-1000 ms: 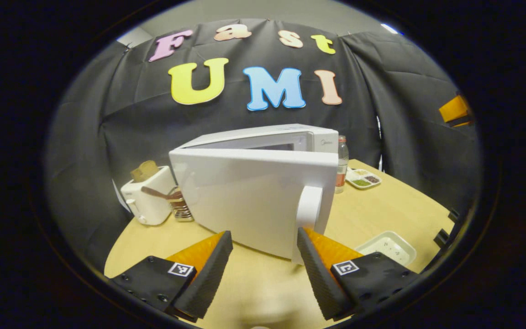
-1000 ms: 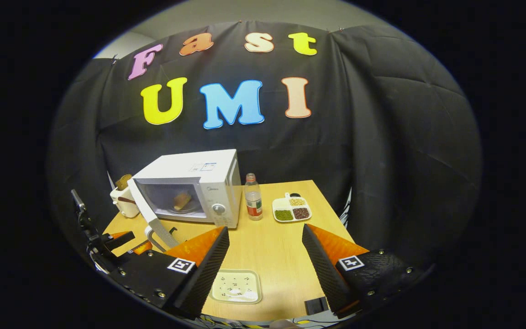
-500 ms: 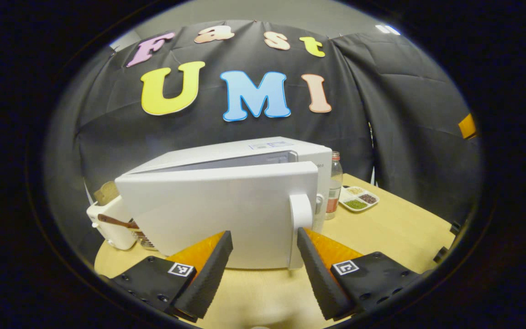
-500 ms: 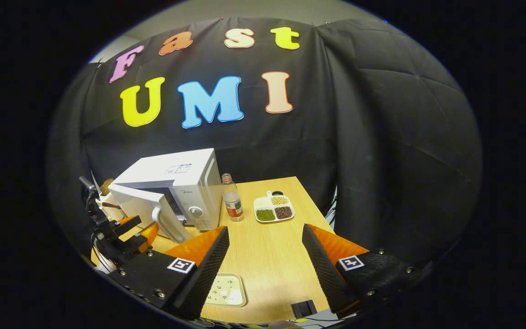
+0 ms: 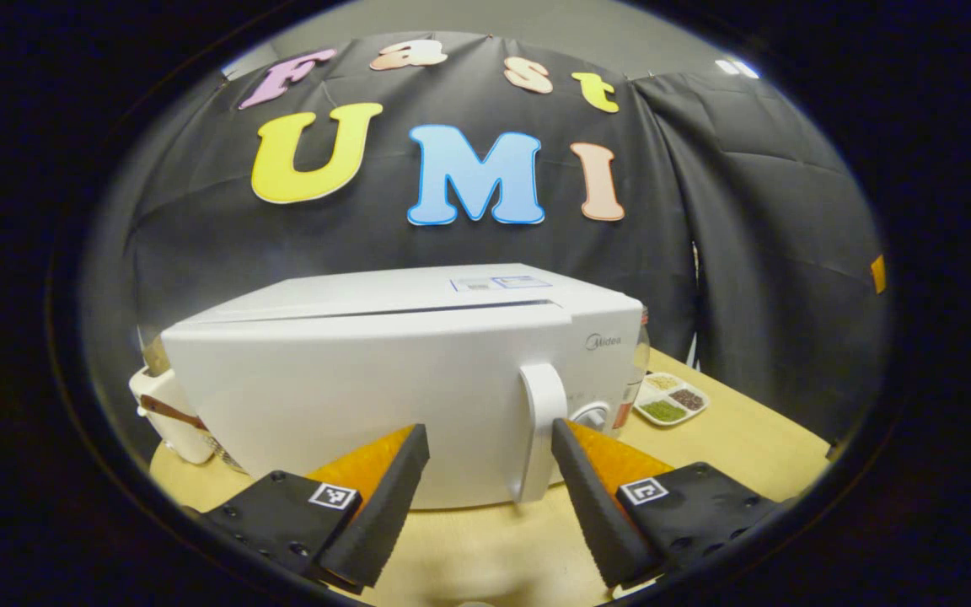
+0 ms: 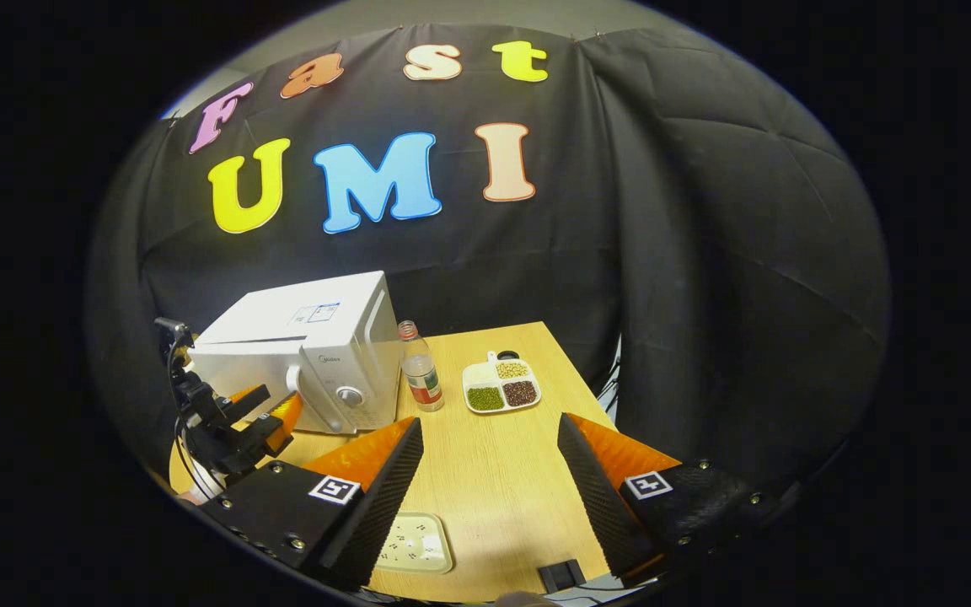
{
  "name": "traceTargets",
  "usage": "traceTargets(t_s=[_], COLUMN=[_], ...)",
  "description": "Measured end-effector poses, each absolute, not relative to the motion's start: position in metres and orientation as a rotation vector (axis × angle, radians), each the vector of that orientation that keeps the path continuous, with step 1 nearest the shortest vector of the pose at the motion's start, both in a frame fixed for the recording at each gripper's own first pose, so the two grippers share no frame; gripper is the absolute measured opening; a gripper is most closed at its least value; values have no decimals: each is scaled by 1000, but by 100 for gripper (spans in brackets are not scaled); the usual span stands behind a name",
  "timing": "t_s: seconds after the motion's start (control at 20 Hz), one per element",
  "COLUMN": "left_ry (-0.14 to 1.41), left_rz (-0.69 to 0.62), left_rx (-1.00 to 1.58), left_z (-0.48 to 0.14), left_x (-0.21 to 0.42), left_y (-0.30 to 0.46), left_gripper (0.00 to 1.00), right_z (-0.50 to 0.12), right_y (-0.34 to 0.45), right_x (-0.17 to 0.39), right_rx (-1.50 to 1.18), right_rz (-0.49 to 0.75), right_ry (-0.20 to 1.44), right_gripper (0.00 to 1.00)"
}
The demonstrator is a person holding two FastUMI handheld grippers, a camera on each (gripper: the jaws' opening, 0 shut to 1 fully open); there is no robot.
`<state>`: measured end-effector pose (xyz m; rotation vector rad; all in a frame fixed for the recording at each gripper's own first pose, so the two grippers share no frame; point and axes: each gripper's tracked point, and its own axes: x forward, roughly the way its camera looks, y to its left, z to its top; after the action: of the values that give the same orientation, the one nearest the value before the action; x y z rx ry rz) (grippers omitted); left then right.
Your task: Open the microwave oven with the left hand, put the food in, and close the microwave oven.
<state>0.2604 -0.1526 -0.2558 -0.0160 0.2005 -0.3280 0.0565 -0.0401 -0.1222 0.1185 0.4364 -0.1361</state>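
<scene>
Closing step in hand here. The left gripper point(image 5: 485, 472) sits right at the door point(image 5: 351, 405) of the microwave point(image 5: 418, 295), fingers spread wide with nothing between them, the handle point(image 5: 539, 430) just ahead of the right-side finger. The door looks all but shut, a thin seam showing along its top edge. The food I judge to be inside, hidden behind the door. The right gripper point(image 6: 490, 472) hangs back over the bench point(image 6: 494, 438), fingers wide apart and empty, above an empty tray point(image 6: 414, 544). Next call, as I read it: a firm push on the door until it latches, then back the left gripper away.
</scene>
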Motion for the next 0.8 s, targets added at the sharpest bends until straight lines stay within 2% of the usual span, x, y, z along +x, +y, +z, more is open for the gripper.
traceTargets(t_s=[0.4, 0.45, 0.55, 0.8], left_ry=[151, 185, 186, 205], left_rz=[-265, -242, -259, -273], left_rx=[-16, -11, -68, 54], left_z=[-245, -252, -244, -249], left_x=[268, 280, 271, 260], left_y=[-148, -144, -159, -169], left_gripper=[99, 98, 98, 99], right_z=[-127, -127, -133, -131], right_y=[-29, -27, -25, -11], right_x=[78, 80, 85, 88], right_rx=[104, 103, 84, 78], right_rz=[-79, -71, -53, 7], right_ry=[459, 457, 465, 461], right_gripper=[98, 98, 98, 98])
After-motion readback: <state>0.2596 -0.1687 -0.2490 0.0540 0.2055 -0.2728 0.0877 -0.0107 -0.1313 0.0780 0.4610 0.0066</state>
